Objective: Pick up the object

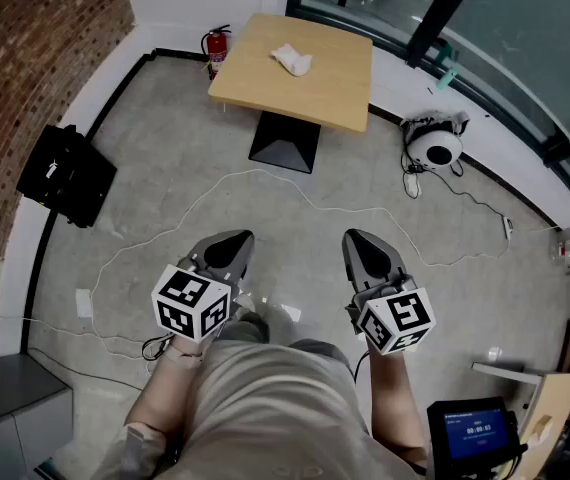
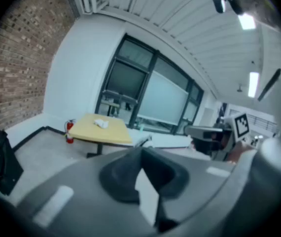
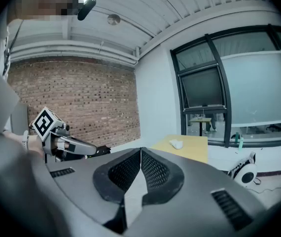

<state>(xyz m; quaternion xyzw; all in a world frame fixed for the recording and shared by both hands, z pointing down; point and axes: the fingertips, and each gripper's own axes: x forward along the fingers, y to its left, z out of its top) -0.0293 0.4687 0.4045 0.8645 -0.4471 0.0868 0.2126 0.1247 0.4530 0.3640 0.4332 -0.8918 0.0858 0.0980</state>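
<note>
A crumpled white object (image 1: 291, 60) lies on a light wooden table (image 1: 320, 93) far ahead of me, across a stretch of floor. It shows small in the left gripper view (image 2: 101, 123) and in the right gripper view (image 3: 176, 143). My left gripper (image 1: 233, 240) is held in front of my body, shut and empty, its jaws meeting (image 2: 141, 153). Beside it, my right gripper (image 1: 361, 240) is also shut with nothing between its jaws (image 3: 141, 152). Both grippers are well short of the table.
A red fire extinguisher (image 1: 217, 48) stands by the table's left corner. A black bag (image 1: 65, 173) sits near the brick wall on the left. A white round device (image 1: 435, 148) lies by the windows on the right. A thin cable (image 1: 265, 176) crosses the floor between me and the table.
</note>
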